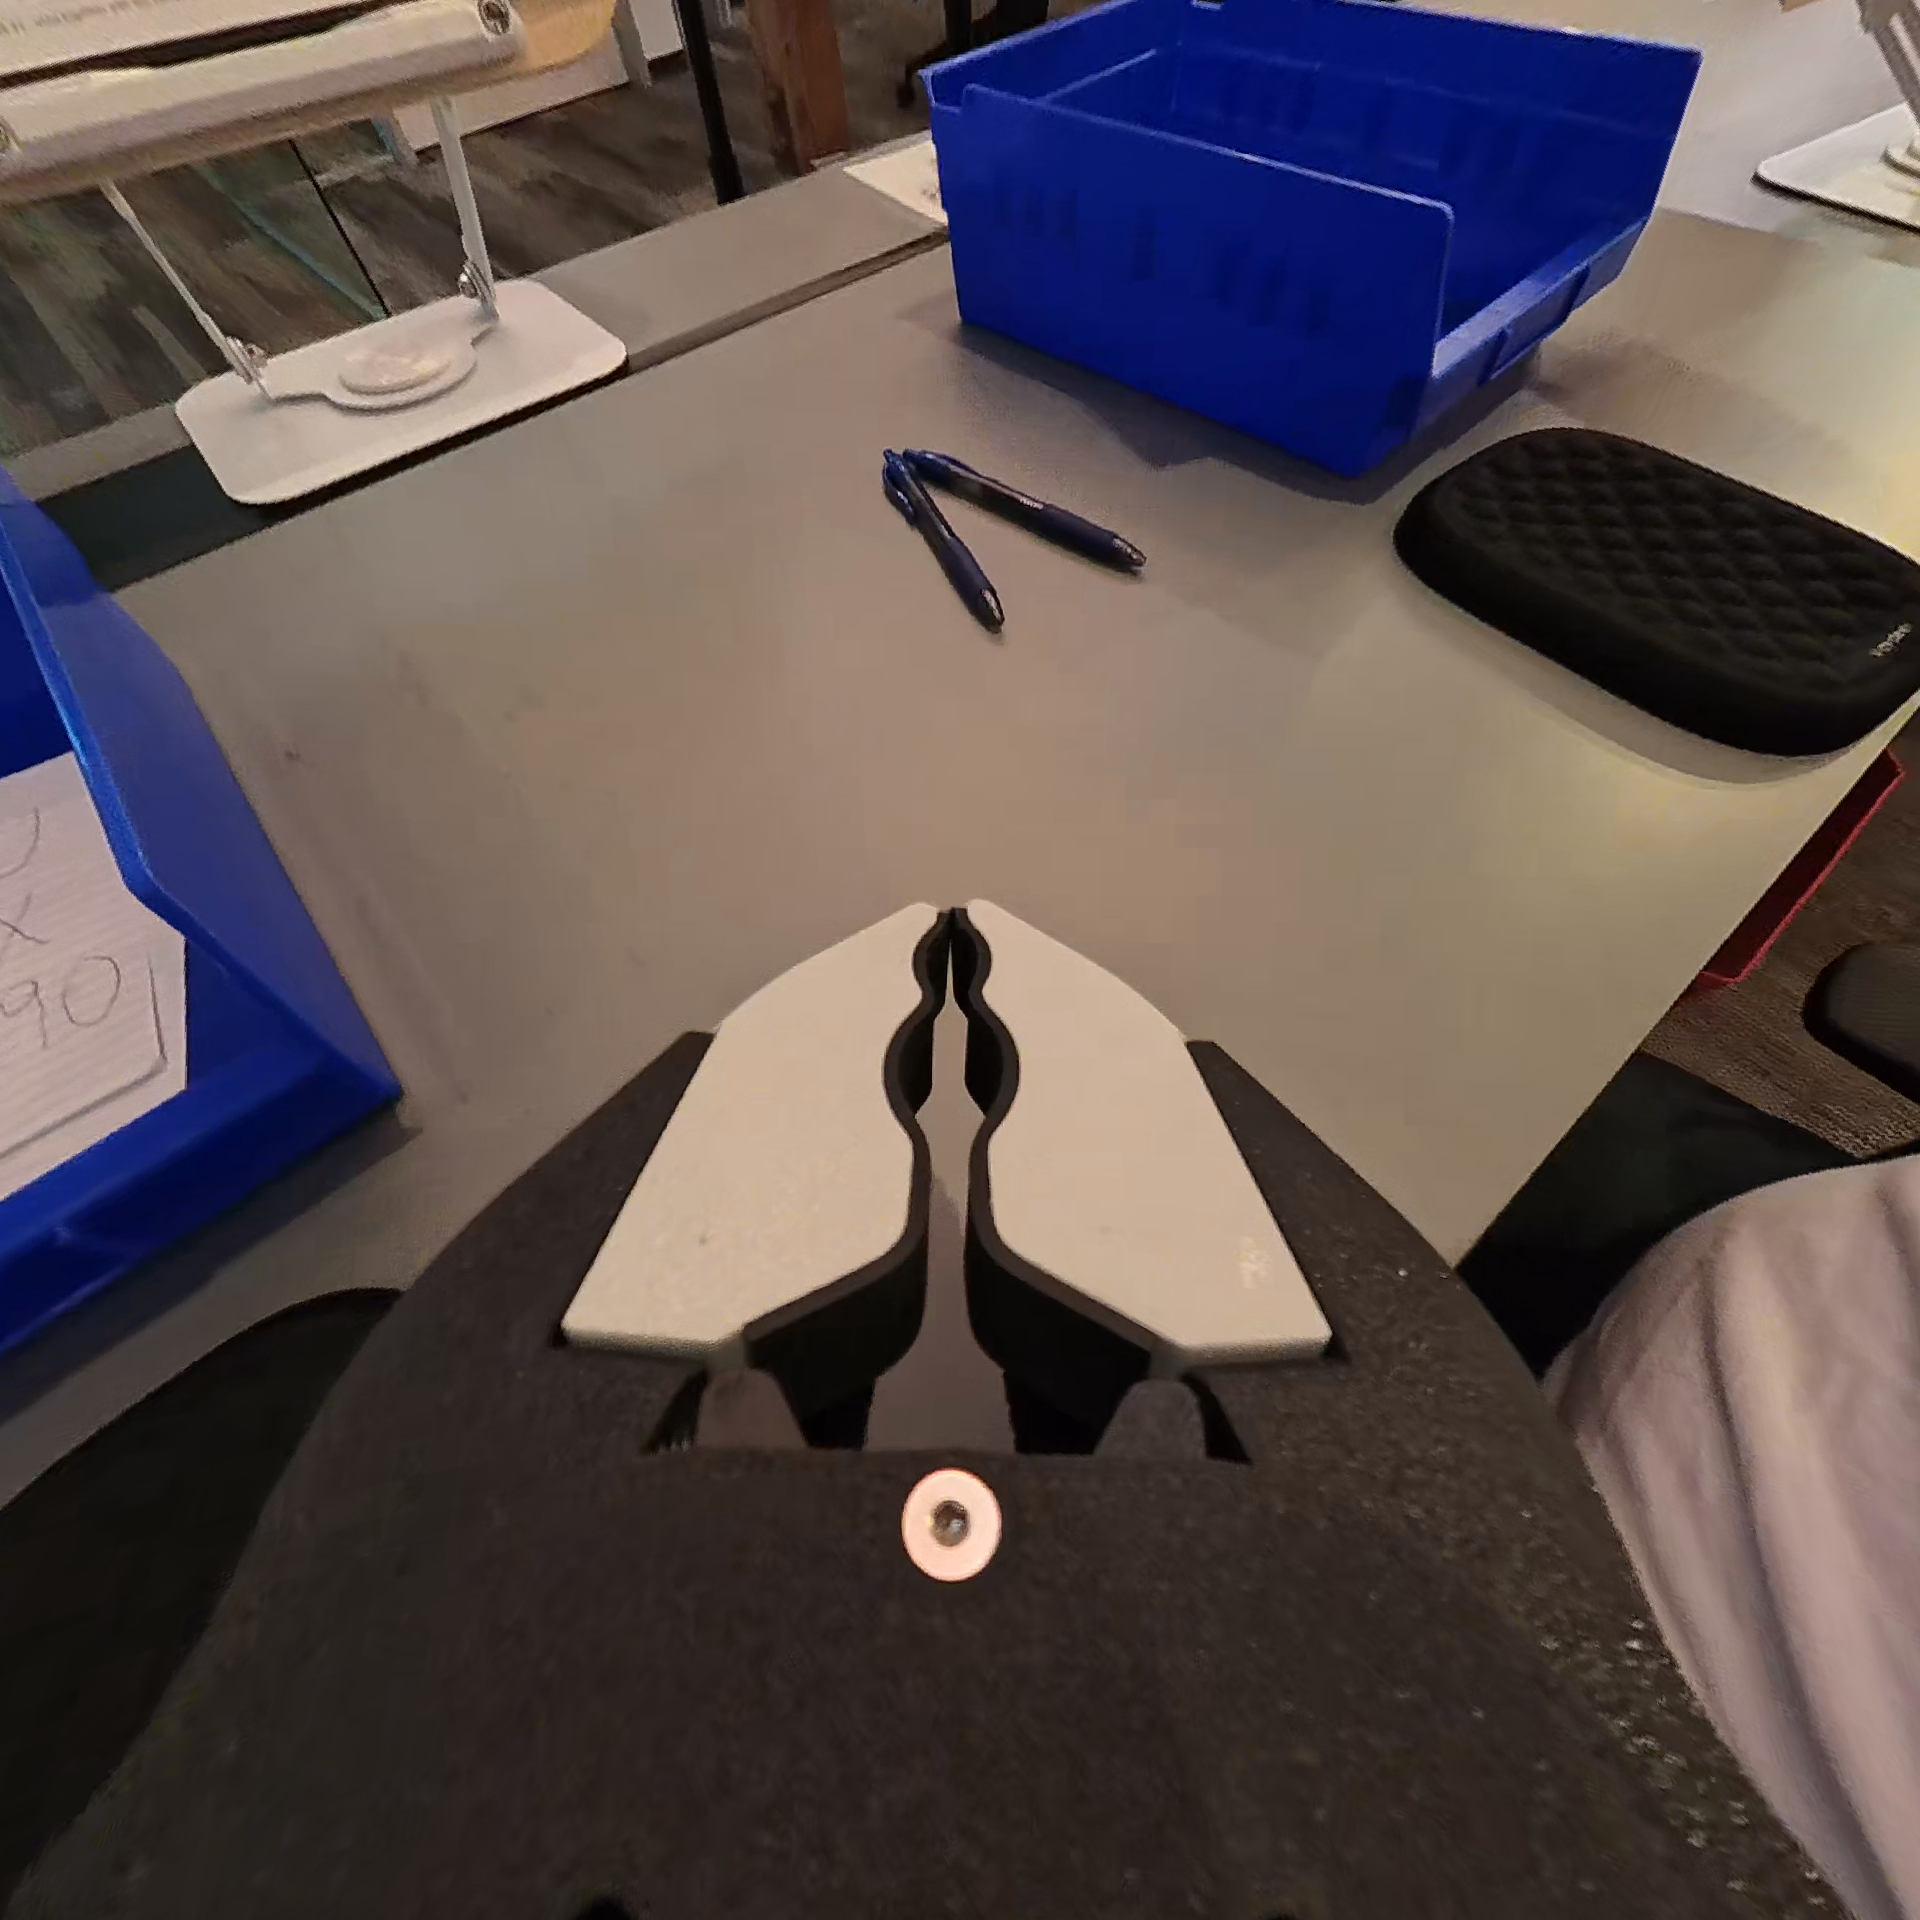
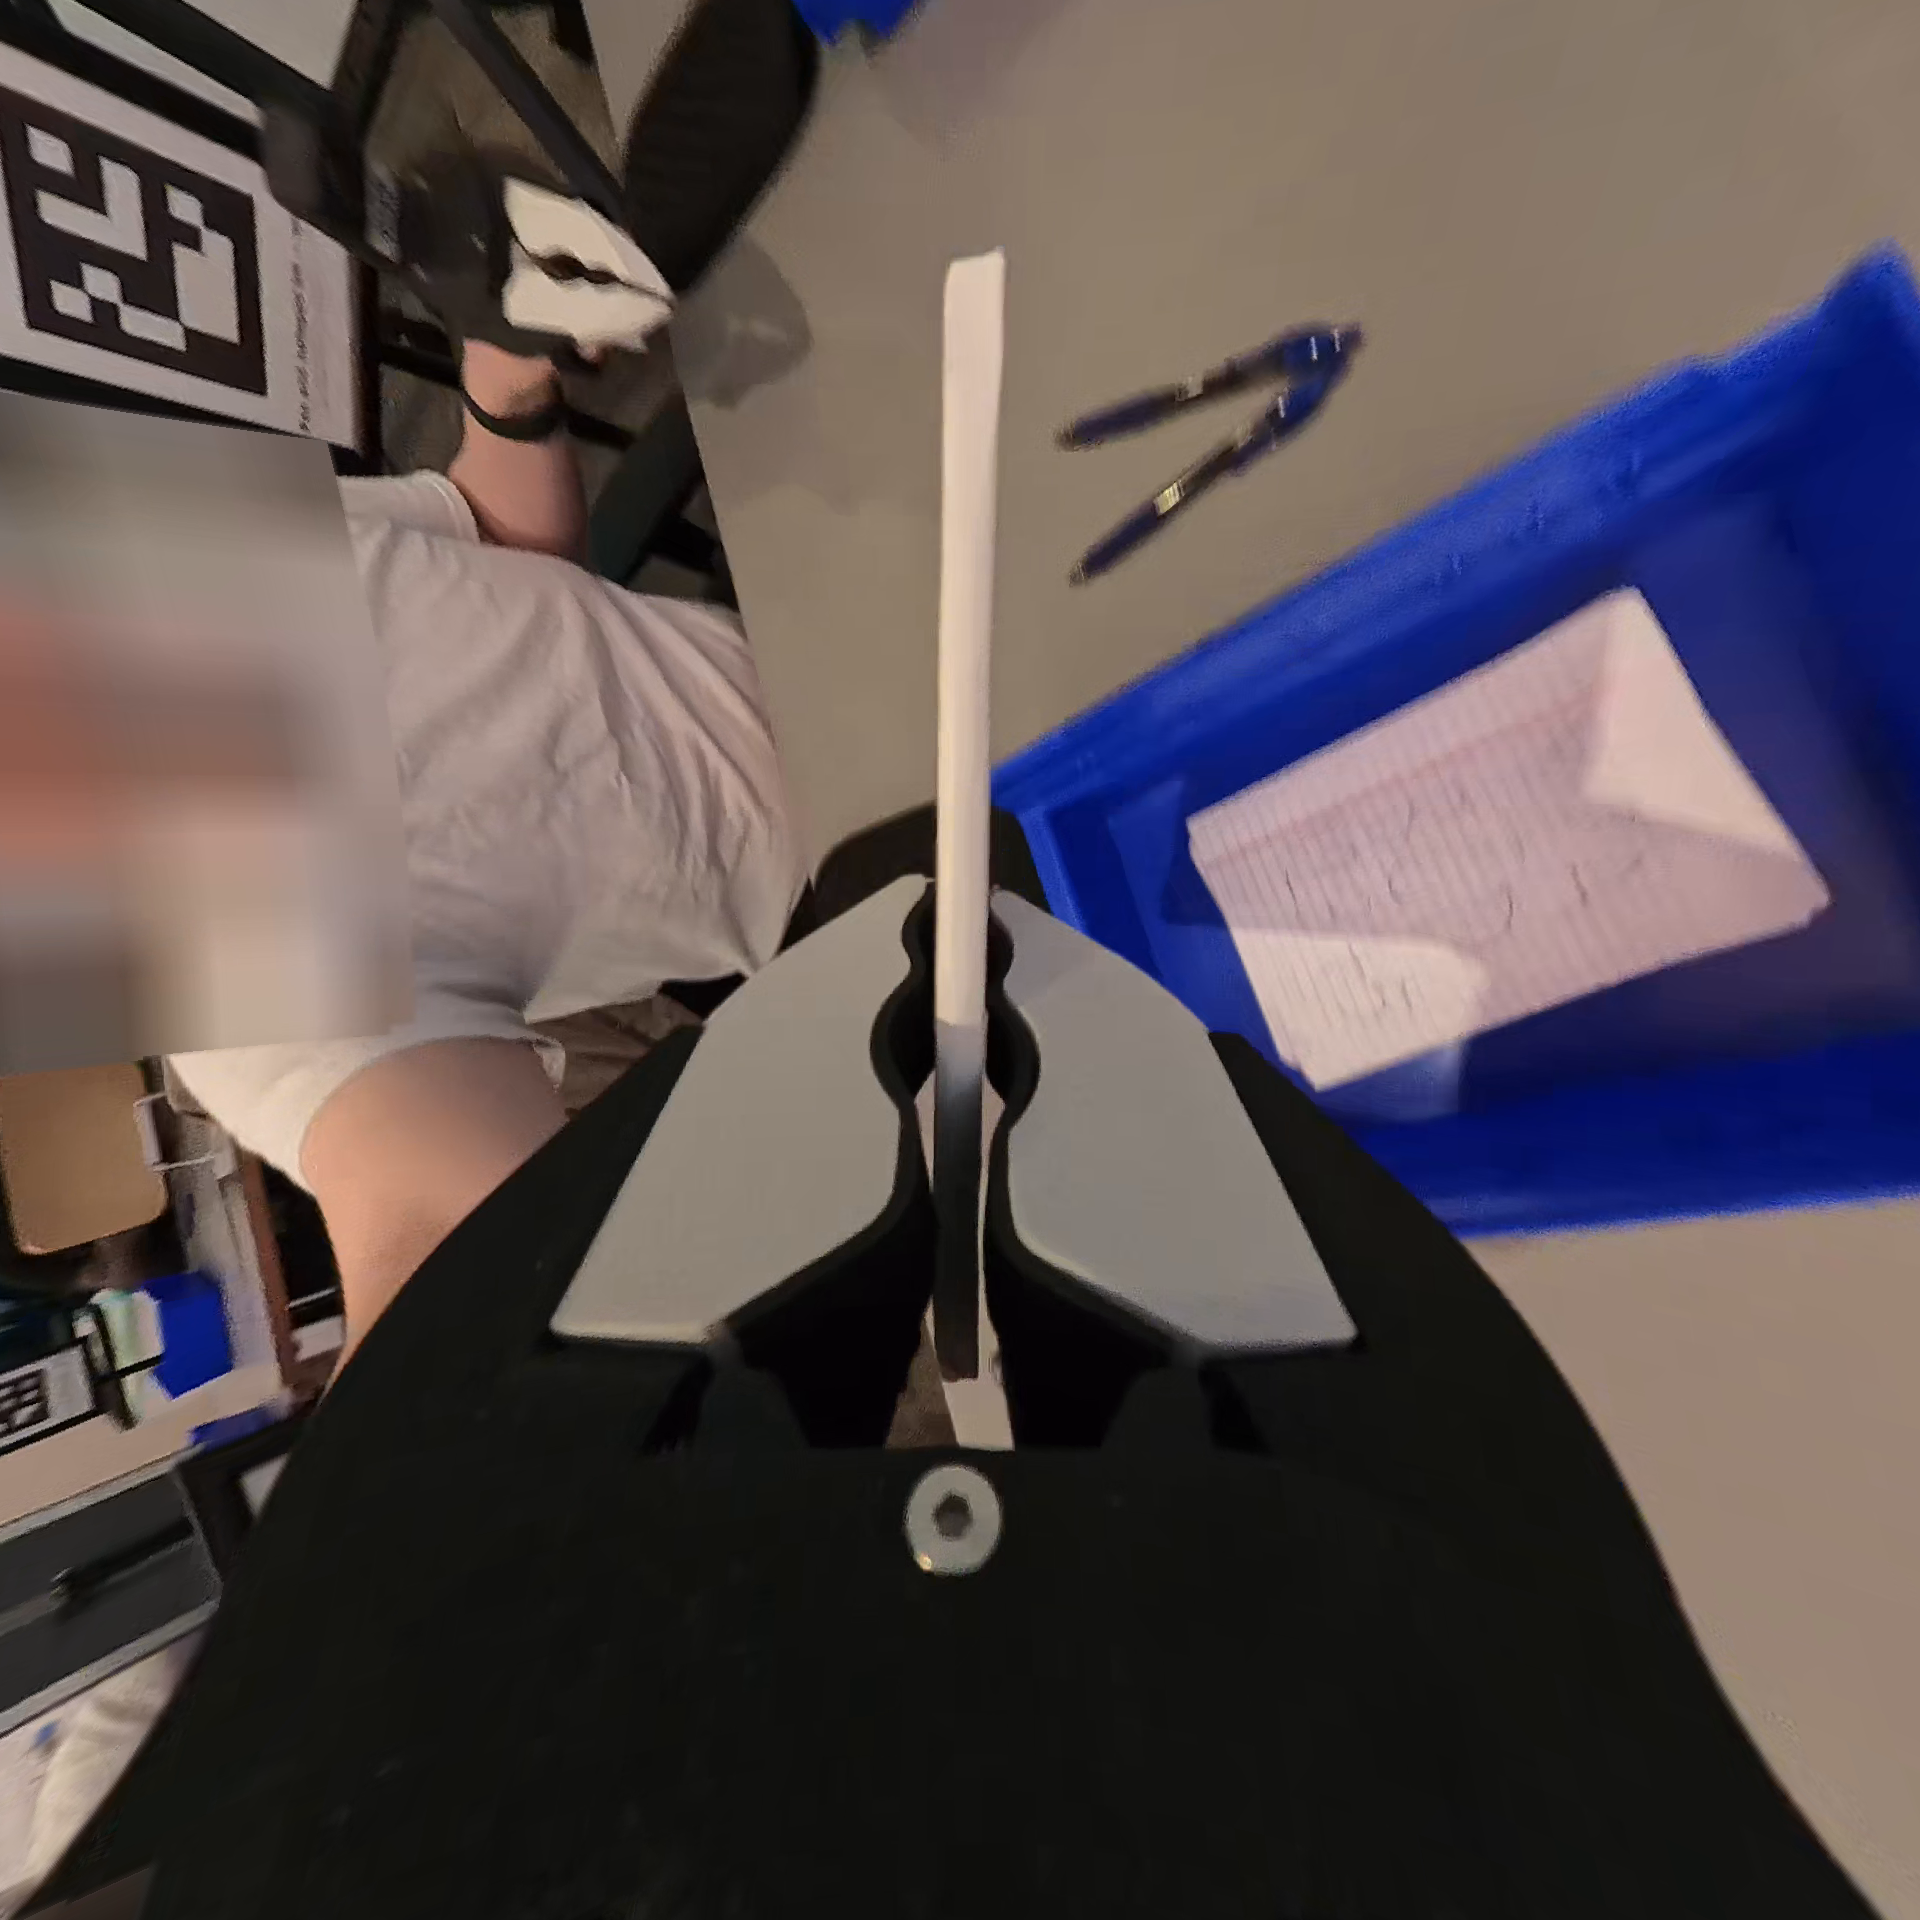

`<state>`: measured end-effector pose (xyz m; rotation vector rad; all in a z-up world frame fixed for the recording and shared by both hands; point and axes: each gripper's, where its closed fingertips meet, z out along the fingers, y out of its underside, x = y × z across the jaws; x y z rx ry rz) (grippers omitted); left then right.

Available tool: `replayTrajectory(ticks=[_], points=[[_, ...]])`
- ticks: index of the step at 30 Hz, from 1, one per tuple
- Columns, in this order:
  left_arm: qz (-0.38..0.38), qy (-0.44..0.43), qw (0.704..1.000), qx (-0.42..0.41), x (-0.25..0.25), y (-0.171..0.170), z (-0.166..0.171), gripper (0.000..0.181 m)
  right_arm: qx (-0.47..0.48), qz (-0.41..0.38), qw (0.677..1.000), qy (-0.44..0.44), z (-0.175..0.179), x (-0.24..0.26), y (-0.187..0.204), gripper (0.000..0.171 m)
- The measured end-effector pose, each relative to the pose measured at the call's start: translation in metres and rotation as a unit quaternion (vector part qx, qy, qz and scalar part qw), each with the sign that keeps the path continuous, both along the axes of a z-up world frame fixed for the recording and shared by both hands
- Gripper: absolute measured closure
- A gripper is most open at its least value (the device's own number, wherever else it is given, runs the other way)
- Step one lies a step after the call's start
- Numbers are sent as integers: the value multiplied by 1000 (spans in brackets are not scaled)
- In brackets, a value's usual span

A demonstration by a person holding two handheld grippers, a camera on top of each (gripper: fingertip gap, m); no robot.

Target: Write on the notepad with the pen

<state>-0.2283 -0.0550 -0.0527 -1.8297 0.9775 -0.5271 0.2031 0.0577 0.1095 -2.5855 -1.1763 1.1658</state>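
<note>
The left gripper [image 1: 952, 914], black-bodied with pale grey finger plates, hovers low over the grey table [image 1: 665, 790] with its tips pressed together and nothing between them. Ahead of it and slightly right, well apart, two dark blue click pens [image 1: 997, 525] lie on the bare tabletop in a narrow V, their far ends touching. Beyond them sits a blue plastic bin with a divider [image 1: 1299, 249], and to the right a black quilted wrist-rest pad [image 1: 1673, 587]. At the left edge, a second blue plastic bin [image 1: 208, 904] holds sheets of lined white paper [image 1: 73, 966] with handwriting on them.

The right gripper [image 2: 961, 914] is tilted hard on its side and clamped on a thin white notepad seen edge-on [image 2: 971, 623], which stands straight out past its fingertips. To the right of those tips that second bin appears again with more lined paper inside; the two pens lie farther ahead and right. To the left, a person in a white shirt [image 2: 582, 748] sits close by.
</note>
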Motion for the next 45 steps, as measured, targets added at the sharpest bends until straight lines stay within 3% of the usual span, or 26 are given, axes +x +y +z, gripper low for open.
replayTrajectory(ticks=[5, 9, 17, 24, 34, 45], points=[[-25, -35, 999, -24, 9, -12, 13, 181, -61, 20, 998, -8, -56, 33, 4, 166], [-38, -79, 996, -28, 16, -15, 36, 181, -79, 61, 995, -16, -93, 34, 17, 166], [-12, -85, 996, -13, 15, 1, 59, 181, -186, 153, 970, -3, -142, 22, 21, 167], [-10, -64, 998, -25, 26, 13, 52, 181, -163, 184, 969, -10, -185, 16, 47, 166], [-29, -53, 998, -36, 43, 22, 46, 181, -153, 189, 970, -3, -197, 10, 60, 165], [-36, -52, 997, -40, 45, 17, 45, 181, -85, 170, 981, -43, -202, 15, 76, 146]])
